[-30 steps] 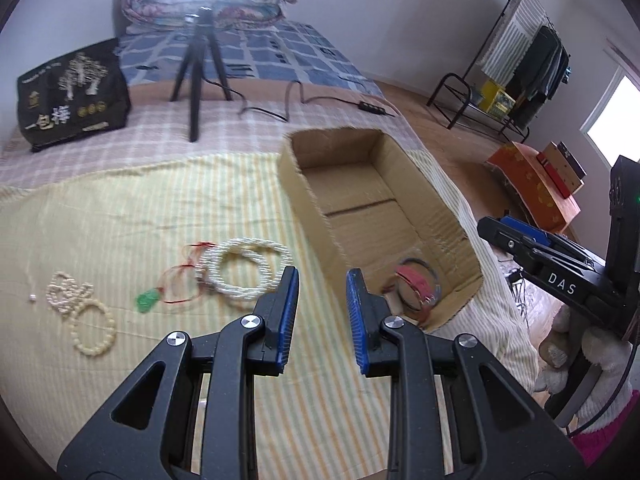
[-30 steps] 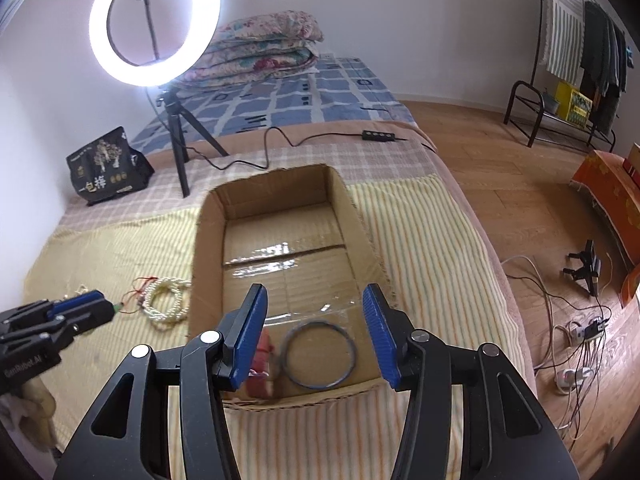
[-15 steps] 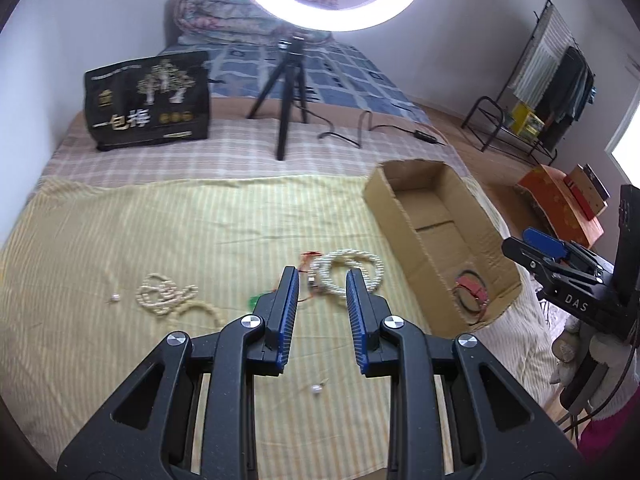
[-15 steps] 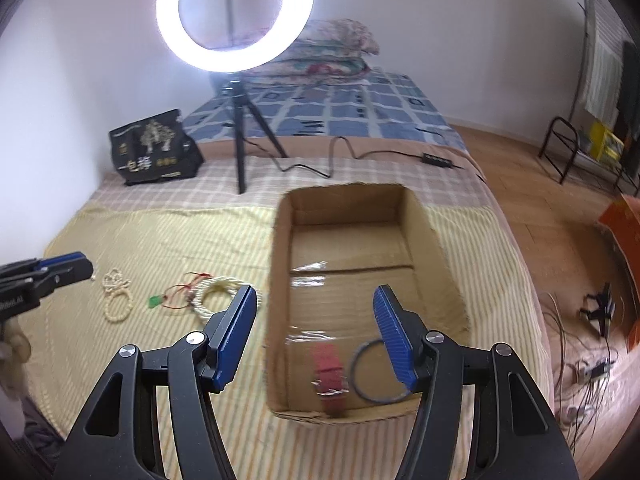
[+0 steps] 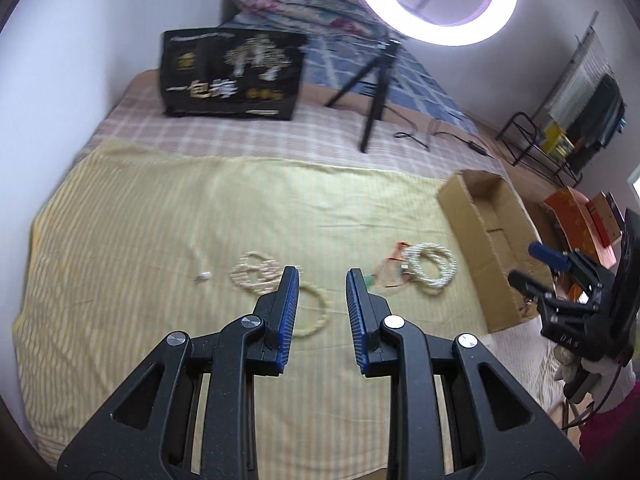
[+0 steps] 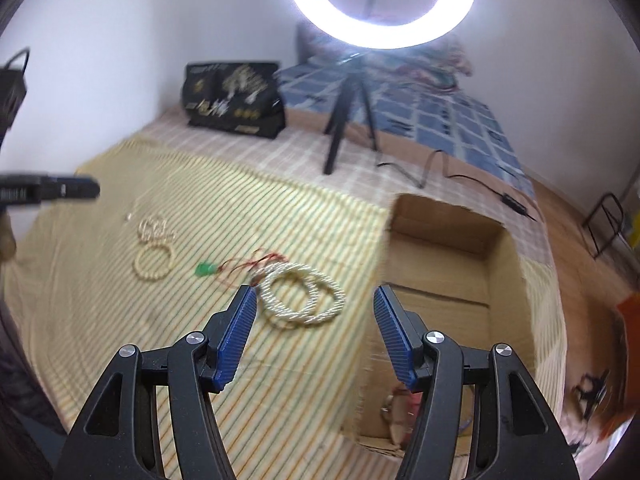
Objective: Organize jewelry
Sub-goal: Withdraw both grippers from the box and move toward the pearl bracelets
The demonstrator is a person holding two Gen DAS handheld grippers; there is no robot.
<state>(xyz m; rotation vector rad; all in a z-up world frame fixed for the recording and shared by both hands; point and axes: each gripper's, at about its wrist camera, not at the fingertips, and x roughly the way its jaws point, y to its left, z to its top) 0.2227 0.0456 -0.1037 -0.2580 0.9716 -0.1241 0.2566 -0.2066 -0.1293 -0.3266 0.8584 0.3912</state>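
Observation:
Jewelry lies on a yellow striped cloth (image 5: pixel 160 220). A cream bead bracelet (image 5: pixel 310 312) and a tangled pearl strand (image 5: pixel 254 272) lie just beyond my left gripper (image 5: pixel 322 276), which is open and empty. A coiled white rope necklace (image 6: pixel 300 292) with a red cord and green pendant (image 6: pixel 204 269) lies just ahead of my right gripper (image 6: pixel 312 296), open and empty. The necklace also shows in the left wrist view (image 5: pixel 430 266). An open cardboard box (image 6: pixel 440 280) to the right holds a red item (image 6: pixel 400 404) at its near end.
A ring light on a tripod (image 6: pixel 348 120) and a black printed bag (image 6: pixel 234 98) stand at the back of the bed. A cable (image 6: pixel 440 172) trails behind the box. A small loose bead (image 5: pixel 205 276) lies left of the pearl strand. The bed edge drops to the wooden floor (image 6: pixel 592 264) on the right.
Both grippers have swung left, away from the box and over the cloth. The left now faces the bead bracelet, the right faces the rope necklace. Both stay open.

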